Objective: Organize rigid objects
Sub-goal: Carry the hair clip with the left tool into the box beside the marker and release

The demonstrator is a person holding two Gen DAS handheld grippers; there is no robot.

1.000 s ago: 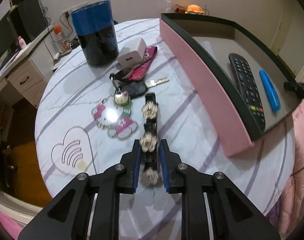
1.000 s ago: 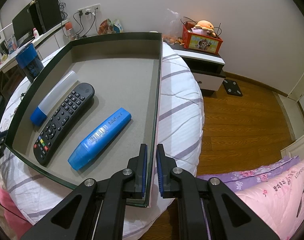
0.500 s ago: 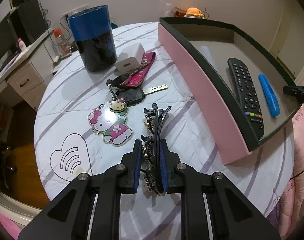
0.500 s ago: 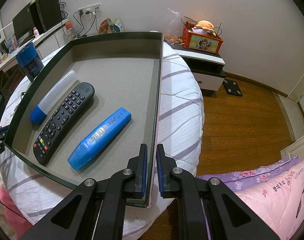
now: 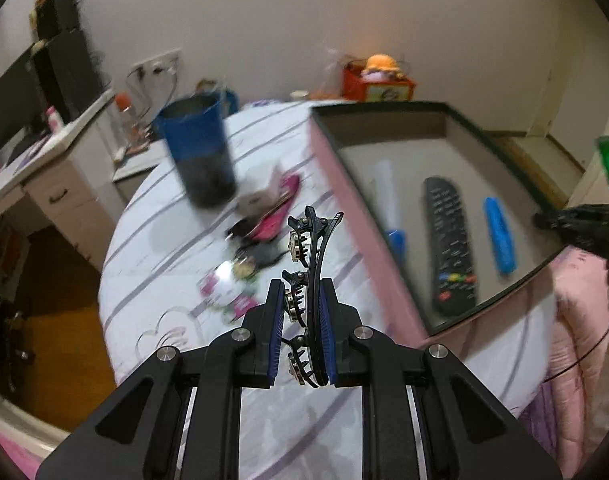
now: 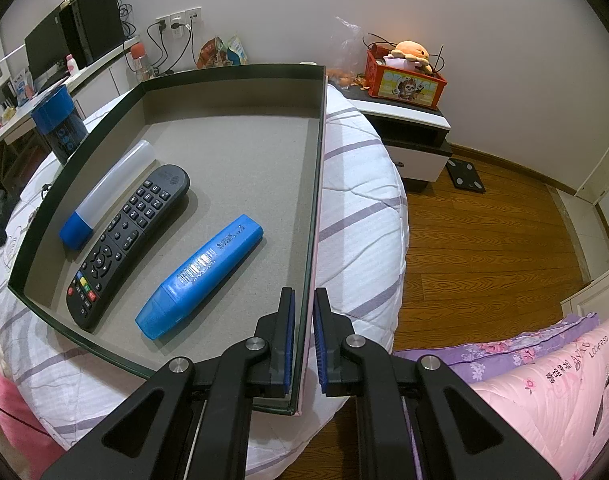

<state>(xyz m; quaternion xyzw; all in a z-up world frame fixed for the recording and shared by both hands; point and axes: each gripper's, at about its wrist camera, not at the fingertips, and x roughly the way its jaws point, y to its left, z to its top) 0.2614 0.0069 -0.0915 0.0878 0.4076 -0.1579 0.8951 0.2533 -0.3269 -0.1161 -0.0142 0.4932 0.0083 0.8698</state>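
My left gripper is shut on a black hair clip with metal flowers and holds it in the air above the striped tablecloth. To its right stands the pink box, which holds a black remote, a blue case and a white tube with a blue cap. My right gripper is shut on the box's right wall. In the right wrist view the remote, blue case and tube lie side by side in the box.
A blue and black canister, a pink pouch, keys and a cat keyring lie on the round table left of the box. A desk stands to the left. A nightstand with an orange crate stands behind.
My left gripper has lifted the hair clip off the table and tilted up, swinging toward the box. My right gripper and the box have not moved.
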